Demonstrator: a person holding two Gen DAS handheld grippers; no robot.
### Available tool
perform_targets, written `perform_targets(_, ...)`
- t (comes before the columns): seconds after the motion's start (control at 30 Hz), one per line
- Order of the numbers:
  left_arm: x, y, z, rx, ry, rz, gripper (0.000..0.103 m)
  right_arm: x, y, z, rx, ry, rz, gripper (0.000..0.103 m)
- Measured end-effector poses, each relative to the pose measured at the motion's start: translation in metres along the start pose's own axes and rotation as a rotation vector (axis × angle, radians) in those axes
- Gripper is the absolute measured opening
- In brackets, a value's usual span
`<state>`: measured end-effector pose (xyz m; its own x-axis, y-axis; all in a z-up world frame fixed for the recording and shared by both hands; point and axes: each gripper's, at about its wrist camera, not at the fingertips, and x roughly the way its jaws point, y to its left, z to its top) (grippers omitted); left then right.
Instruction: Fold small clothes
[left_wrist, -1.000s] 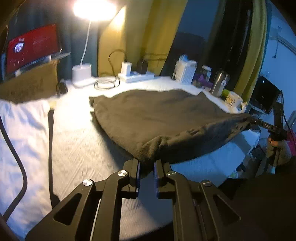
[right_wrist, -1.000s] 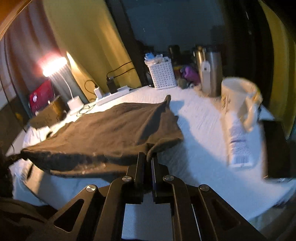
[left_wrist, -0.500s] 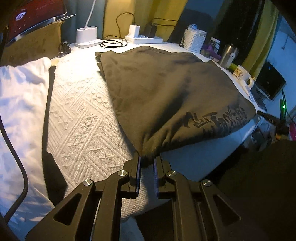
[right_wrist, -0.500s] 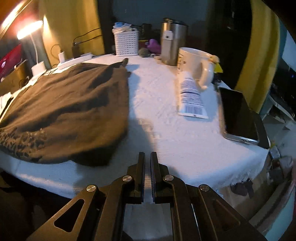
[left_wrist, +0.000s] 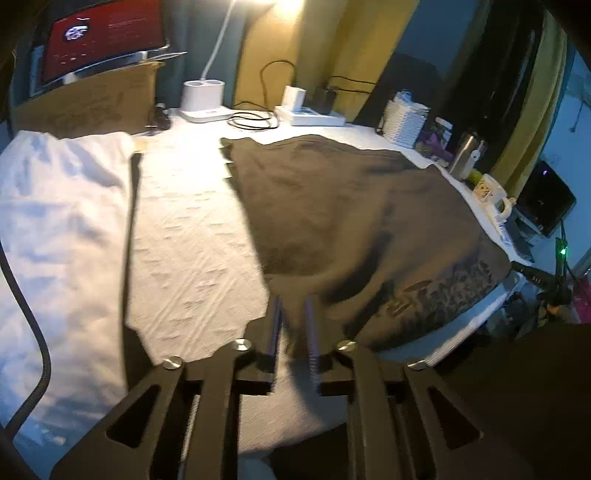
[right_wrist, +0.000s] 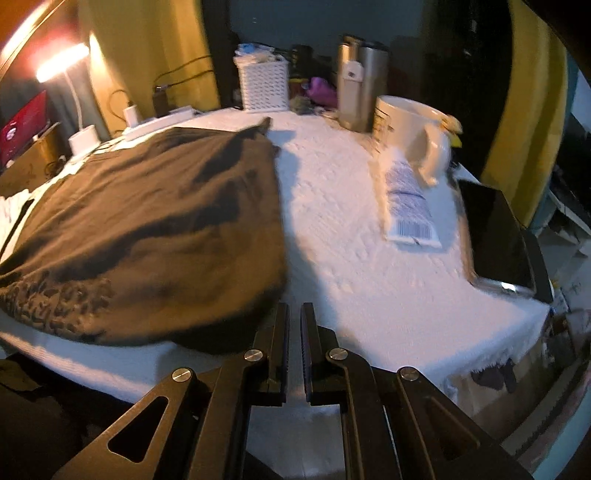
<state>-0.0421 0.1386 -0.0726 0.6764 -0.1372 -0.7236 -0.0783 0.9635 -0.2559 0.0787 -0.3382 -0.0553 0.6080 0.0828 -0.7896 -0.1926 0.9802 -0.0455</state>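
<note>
A dark brown garment (left_wrist: 351, 206) with a printed hem lies spread flat on the white tablecloth (left_wrist: 192, 236). Its near left corner lies between the fingers of my left gripper (left_wrist: 292, 306), whose jaws are opening, and the cloth looks slack between them. In the right wrist view the garment (right_wrist: 159, 221) fills the left half. My right gripper (right_wrist: 294, 314) is shut on nothing, just right of the garment's near right corner, low over the bare tablecloth (right_wrist: 351, 258).
A white folded cloth (left_wrist: 55, 221) and a black cable (left_wrist: 33, 350) lie at the left. At the back stand a lamp base (left_wrist: 203, 96), power strip (left_wrist: 310, 116) and white basket (right_wrist: 264, 86). Right: steel flask (right_wrist: 360, 85), mug (right_wrist: 406, 133), tube (right_wrist: 408, 199), dark phone (right_wrist: 498, 243).
The garment hung stretched between both grippers, then came down flat on the table. The right gripper let its corner go. The left jaws have now parted around their corner.
</note>
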Motion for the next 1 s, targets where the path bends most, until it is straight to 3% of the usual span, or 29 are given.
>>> perform_targets(0.03, 0.005, -0.003, 0.001, -0.002, 0.003, -0.005, 0.044, -0.002, -0.004, -0.001, 0.011, -0.006, 0.003, 0.006)
perform_targets(0.07, 0.011, -0.006, 0.002, -0.003, 0.006, -0.018, 0.050, -0.004, -0.007, -0.001, 0.018, -0.010, 0.008, 0.006)
perform_targets(0.17, 0.029, -0.020, 0.000, 0.019, 0.034, -0.038, 0.050, -0.009, -0.005, 0.000, 0.019, -0.030, 0.049, 0.006)
perform_targets(0.27, 0.048, -0.024, -0.005, 0.036, 0.081, 0.043, 0.050, -0.007, 0.012, 0.001, -0.025, -0.032, 0.092, 0.006)
perform_targets(0.33, 0.051, -0.022, -0.010, 0.024, 0.079, 0.073, 0.050, 0.005, 0.025, -0.003, -0.076, 0.014, 0.067, 0.006)
perform_targets(0.37, 0.051, -0.020, -0.010, 0.019, 0.082, 0.073, 0.050, 0.006, 0.028, -0.005, -0.104, -0.014, 0.043, 0.007)
perform_targets(0.43, 0.049, -0.019, -0.010, 0.014, 0.076, 0.067, 0.050, 0.008, 0.032, -0.007, -0.155, -0.025, -0.047, 0.015)
perform_targets(0.47, 0.049, -0.019, -0.010, 0.015, 0.076, 0.068, 0.050, 0.008, 0.030, -0.007, -0.157, -0.022, -0.088, 0.035)
perform_targets(0.5, 0.049, -0.018, -0.010, 0.022, 0.077, 0.070, 0.050, 0.009, 0.026, -0.007, -0.150, -0.020, -0.142, 0.066)
perform_targets(0.53, 0.049, -0.018, -0.010, 0.030, 0.077, 0.073, 0.050, 0.010, 0.019, -0.008, -0.137, -0.012, -0.187, 0.079)
perform_targets(0.57, 0.049, -0.018, -0.010, 0.032, 0.076, 0.073, 0.050, 0.010, 0.013, -0.009, -0.119, -0.006, -0.178, 0.089)
perform_targets(0.7, 0.049, -0.017, -0.009, 0.026, 0.079, 0.074, 0.050, 0.010, 0.001, -0.013, -0.058, -0.012, -0.150, 0.089)
perform_targets(0.83, 0.050, -0.018, -0.009, 0.025, 0.083, 0.072, 0.050, 0.009, -0.003, -0.011, 0.014, -0.026, 0.020, 0.088)
perform_targets(1.0, 0.050, -0.019, -0.009, 0.030, 0.084, 0.075, 0.050, 0.013, -0.001, -0.003, 0.105, -0.073, 0.145, 0.056)
